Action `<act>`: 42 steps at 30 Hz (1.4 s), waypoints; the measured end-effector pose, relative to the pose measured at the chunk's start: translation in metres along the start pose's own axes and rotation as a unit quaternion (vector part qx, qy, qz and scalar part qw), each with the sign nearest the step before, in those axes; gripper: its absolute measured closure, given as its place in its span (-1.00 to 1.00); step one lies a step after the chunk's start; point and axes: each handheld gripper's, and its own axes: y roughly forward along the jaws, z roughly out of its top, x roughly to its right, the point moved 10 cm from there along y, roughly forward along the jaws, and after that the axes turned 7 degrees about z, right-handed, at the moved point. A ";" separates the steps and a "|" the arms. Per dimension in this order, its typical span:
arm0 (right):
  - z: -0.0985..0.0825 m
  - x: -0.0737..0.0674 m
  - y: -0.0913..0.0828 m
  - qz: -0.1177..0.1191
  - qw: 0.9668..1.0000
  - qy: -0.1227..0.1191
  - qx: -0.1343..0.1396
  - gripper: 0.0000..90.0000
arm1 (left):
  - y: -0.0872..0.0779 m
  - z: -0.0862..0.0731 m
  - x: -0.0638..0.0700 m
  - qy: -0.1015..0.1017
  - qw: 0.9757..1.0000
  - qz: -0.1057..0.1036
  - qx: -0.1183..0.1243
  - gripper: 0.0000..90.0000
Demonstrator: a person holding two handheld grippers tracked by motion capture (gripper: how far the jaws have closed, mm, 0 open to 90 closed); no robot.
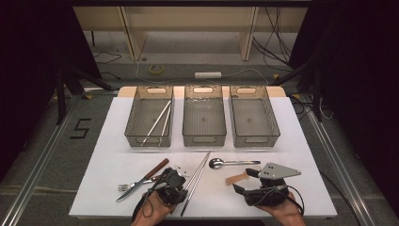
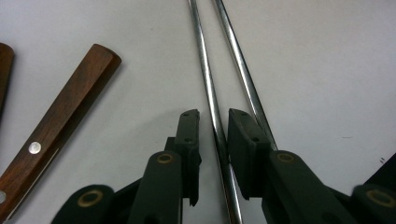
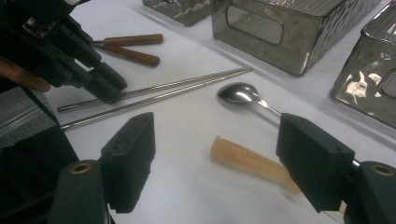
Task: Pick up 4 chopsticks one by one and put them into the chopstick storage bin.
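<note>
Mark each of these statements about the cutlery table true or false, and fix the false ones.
1. The left gripper straddles one metal chopstick. True.
2. All three grey plastic bins are empty. False: the left bin holds two pale chopsticks.
3. The right gripper is clamped on the steel spoon. False: its jaws stand wide open, holding nothing.
4. A beige-handled utensil lies between the right gripper's jaws. True.
5. The wooden-handled knife lies on the white tabletop. True.

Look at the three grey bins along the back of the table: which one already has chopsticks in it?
The left bin: a pair of chopsticks lies slantwise inside it. The middle bin and the right bin hold nothing.
</note>
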 end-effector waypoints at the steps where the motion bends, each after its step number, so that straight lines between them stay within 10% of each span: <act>1: 0.000 0.000 0.000 0.000 1.000 0.000 0.000 -0.35 | 0.000 0.000 0.000 0.000 1.000 0.001 0.000 0.65; 42: 0.000 -0.001 0.000 0.004 1.000 -0.001 -0.001 -0.32 | -0.014 0.010 -0.017 -0.012 0.999 -0.026 0.043 0.88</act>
